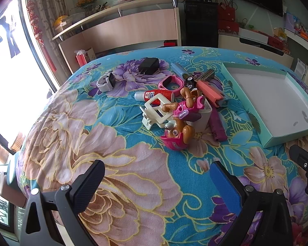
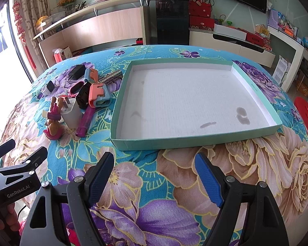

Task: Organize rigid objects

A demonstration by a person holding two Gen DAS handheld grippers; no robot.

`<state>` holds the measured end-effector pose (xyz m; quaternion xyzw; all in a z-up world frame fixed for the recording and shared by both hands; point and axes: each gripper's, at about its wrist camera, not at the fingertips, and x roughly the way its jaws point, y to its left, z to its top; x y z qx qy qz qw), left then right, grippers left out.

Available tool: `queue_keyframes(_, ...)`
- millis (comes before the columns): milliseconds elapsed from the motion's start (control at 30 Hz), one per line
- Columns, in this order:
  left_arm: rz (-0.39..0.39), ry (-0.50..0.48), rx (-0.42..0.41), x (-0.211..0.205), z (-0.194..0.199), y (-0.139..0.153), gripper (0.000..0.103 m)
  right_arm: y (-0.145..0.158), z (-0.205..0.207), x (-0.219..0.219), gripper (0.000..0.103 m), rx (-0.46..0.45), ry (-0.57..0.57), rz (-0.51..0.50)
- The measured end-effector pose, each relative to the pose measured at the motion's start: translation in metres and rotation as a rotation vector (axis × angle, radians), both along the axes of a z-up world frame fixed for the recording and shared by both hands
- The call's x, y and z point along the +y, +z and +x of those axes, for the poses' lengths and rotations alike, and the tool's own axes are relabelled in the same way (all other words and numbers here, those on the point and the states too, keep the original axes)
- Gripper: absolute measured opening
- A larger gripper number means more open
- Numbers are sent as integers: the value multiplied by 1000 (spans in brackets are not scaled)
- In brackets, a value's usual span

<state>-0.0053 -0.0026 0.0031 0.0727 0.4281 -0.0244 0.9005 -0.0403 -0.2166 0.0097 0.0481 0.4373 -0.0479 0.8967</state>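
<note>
A pile of rigid objects lies on the floral blanket: a brown-and-pink toy dog (image 1: 177, 133) (image 2: 54, 126), a white frame (image 1: 157, 111), a white plug (image 2: 71, 112), a red glue bottle (image 1: 156, 95), a pink watch (image 1: 171, 84), a white watch (image 1: 105, 82), a black charger (image 1: 148, 65), coral-and-blue clips (image 1: 212, 94) (image 2: 98, 94) and a purple stick (image 1: 216, 126) (image 2: 85, 121). A shallow teal box (image 2: 195, 141) (image 1: 277, 139) with a white floor stands to the pile's right and holds nothing. My left gripper (image 1: 157, 182) is open, short of the pile. My right gripper (image 2: 155, 176) is open, just before the box's near wall.
The bed's blanket (image 2: 256, 164) fills the foreground. Behind the bed stand a wooden shelf unit (image 2: 104, 26), a black appliance (image 2: 172, 22) and a white cabinet (image 2: 236, 43). A bright window (image 1: 14, 71) is at the left. A red stool (image 2: 306, 112) shows at the right.
</note>
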Motion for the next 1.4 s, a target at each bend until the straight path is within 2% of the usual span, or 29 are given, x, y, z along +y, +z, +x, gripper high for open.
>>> queue_keyframes(1400, 12, 8, 9, -2, 1, -3, 103, -1, 1, 0, 82, 3, 0, -3)
